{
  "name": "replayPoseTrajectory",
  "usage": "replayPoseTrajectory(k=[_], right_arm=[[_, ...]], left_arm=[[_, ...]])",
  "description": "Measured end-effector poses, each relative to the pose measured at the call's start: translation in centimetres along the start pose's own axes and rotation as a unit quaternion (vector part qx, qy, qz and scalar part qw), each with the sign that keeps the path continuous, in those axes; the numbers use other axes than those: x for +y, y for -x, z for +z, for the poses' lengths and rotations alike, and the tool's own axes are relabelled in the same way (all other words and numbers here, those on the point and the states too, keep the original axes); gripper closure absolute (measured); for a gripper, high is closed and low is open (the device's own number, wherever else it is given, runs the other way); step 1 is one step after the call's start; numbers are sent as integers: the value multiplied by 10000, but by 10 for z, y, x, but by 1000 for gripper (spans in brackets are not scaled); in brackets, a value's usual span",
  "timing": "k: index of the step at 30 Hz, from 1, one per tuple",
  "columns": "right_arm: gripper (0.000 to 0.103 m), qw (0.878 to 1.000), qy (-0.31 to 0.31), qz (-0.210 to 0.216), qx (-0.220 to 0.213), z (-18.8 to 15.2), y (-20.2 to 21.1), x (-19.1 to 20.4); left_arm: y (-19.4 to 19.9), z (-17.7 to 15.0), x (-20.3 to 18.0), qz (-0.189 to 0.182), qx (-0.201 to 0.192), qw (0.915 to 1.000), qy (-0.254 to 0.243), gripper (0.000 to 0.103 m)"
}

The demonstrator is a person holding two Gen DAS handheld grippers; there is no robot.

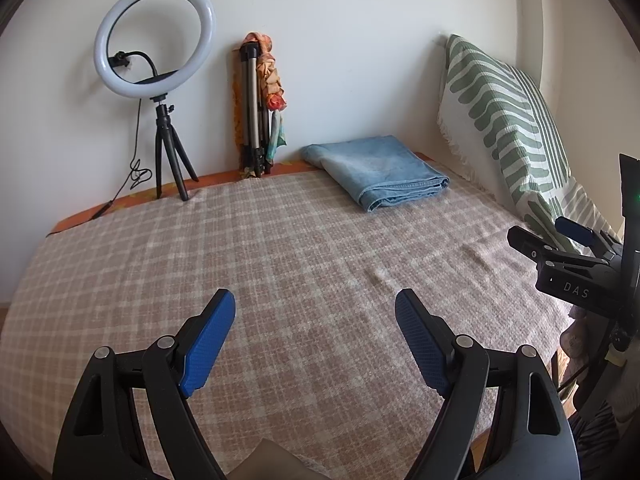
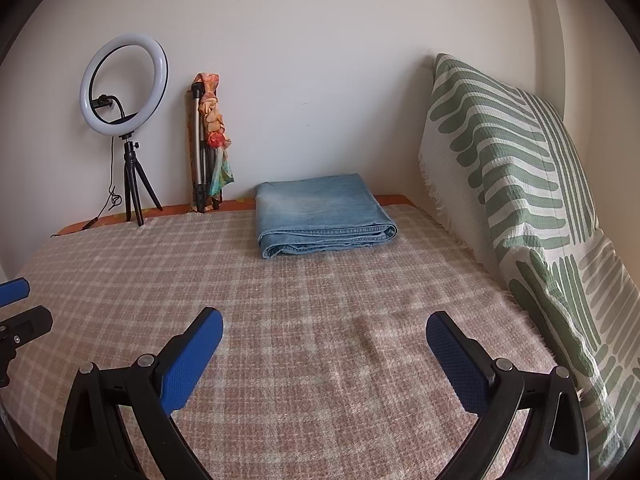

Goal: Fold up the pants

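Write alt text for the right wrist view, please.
Folded blue jeans lie at the far side of a checked bedspread, beyond the empty right gripper with its jaws wide open. A ring light stands far left; a green-striped pillow leans on the right.

Folded jeans (image 2: 322, 216) lie on the checked blanket (image 2: 304, 360) near the wall; the right gripper (image 2: 324, 330) hovers above the blanket, jaws wide apart.

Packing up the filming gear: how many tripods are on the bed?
2. A black mini tripod stands under the ring light, far left. A folded silver tripod leans against the wall beside it.
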State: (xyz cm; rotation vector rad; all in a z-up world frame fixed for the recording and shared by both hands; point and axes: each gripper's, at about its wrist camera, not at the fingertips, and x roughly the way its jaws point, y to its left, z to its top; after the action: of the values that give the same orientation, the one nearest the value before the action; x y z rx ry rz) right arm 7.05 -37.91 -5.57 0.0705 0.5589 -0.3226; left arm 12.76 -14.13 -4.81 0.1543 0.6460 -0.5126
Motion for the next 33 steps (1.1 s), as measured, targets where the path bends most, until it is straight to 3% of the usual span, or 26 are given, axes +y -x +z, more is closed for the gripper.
replayPoseTrajectory(k=[33], right_arm=[[0,10000,-17,16,15,-3,0,1]], left_arm=[[1,0,0,-13,-28,10000,-15,21]])
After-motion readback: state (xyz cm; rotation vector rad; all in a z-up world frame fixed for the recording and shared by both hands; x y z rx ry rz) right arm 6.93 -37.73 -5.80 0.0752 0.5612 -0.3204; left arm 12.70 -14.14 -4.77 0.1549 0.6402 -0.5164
